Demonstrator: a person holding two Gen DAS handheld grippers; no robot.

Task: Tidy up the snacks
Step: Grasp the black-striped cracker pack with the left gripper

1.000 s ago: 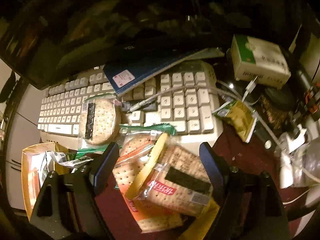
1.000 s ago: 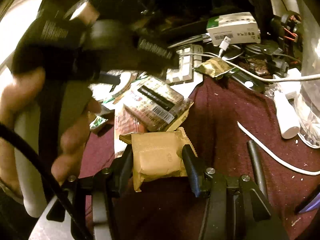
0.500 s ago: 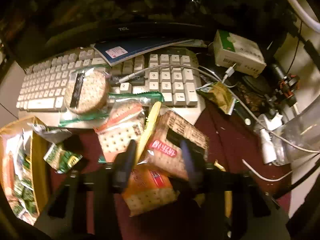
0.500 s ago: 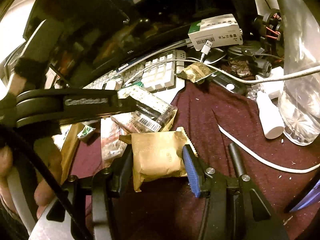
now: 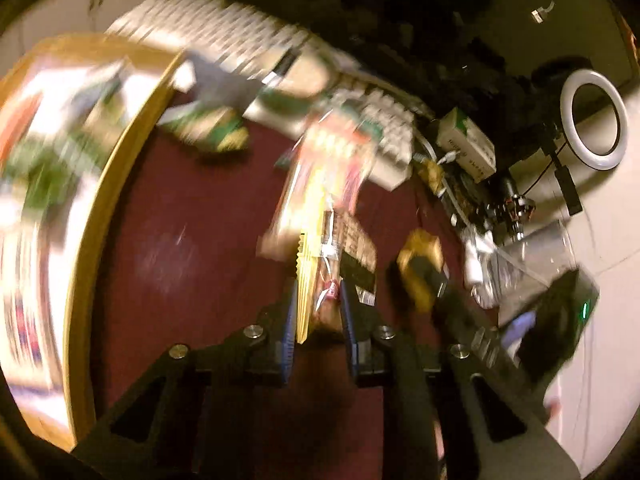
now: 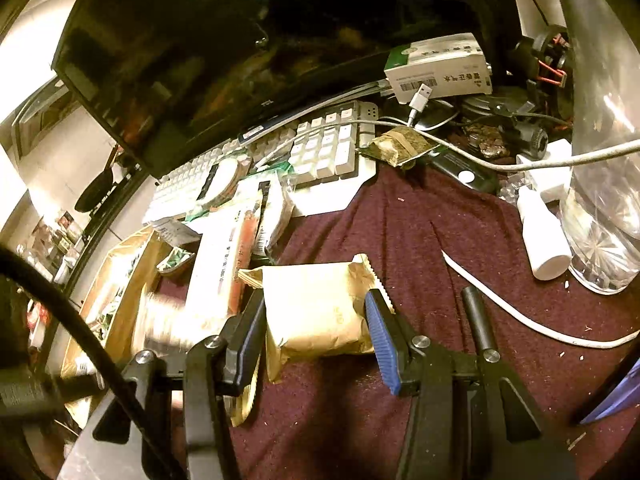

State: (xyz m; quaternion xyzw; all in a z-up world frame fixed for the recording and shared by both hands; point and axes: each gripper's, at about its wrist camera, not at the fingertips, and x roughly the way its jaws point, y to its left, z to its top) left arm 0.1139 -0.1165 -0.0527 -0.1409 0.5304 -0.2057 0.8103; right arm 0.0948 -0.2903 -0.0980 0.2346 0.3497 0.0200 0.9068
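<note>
- Dark red cloth [image 6: 420, 240] covers the desk and fills the lower half of both views; crumbs and a white cable [image 6: 520, 312] lie on it at right.
- Right gripper [image 6: 316, 314], bottom centre of its view, points down at the cloth with its 2 pads clamped on the sides of a tan snack packet [image 6: 316, 308], which sits at frame centre.
- Left gripper [image 5: 318, 312], bottom centre of its view, has just been closing; its blue pads pinch a clear-wrapped cracker pack [image 5: 328, 248] together with a yellow wrapper edge, just above the cloth.
- A wooden tray [image 5: 116, 184] holding snacks curves down the left edge of the left view; its contents are smeared by blur.
- Farther up, a white keyboard [image 6: 328, 148] carries more cracker packs, with a green-and-white box [image 6: 440, 64] at upper right and a dark monitor [image 6: 168, 52] behind.
- A clear glass vessel [image 6: 604, 184] is cut off at the right edge.
- A ring light [image 5: 592, 120] shows at upper right in the left view.
</note>
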